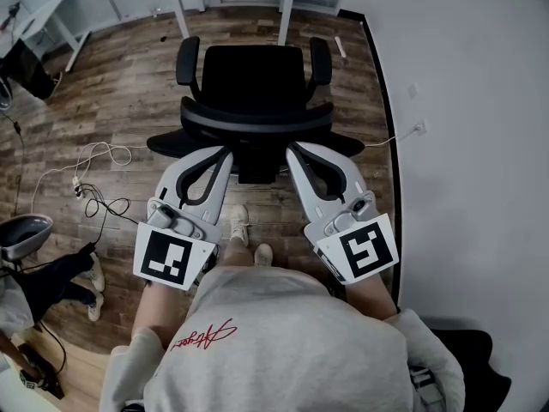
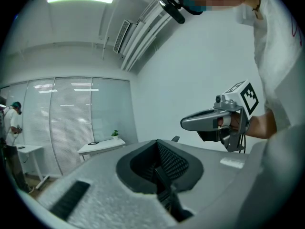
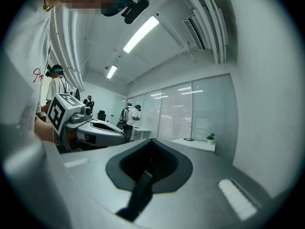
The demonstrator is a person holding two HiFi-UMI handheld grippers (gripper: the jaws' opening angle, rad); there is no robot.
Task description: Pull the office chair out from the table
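A black office chair [image 1: 254, 75] with armrests stands on the wood floor in the head view, its seat facing the white table [image 1: 285, 7] at the top. The curved backrest [image 1: 257, 120] is nearest me. My left gripper [image 1: 225, 152] and right gripper [image 1: 292, 148] point level at the backrest's top edge, side by side, both shut with nothing between the jaws. Whether the tips touch the backrest I cannot tell. Neither gripper view shows the chair. The left gripper [image 2: 157, 142] view shows the right gripper [image 2: 185, 123] beside it; the right gripper [image 3: 151, 140] view shows the left gripper [image 3: 120, 136].
A white wall [image 1: 463, 144] runs close along the right, with a socket and cable [image 1: 419, 129]. Loose cables [image 1: 93, 183] lie on the floor at the left. A person's legs [image 1: 60, 277] and a grey stool [image 1: 24, 230] are at lower left. Another white desk [image 1: 53, 14] stands at upper left.
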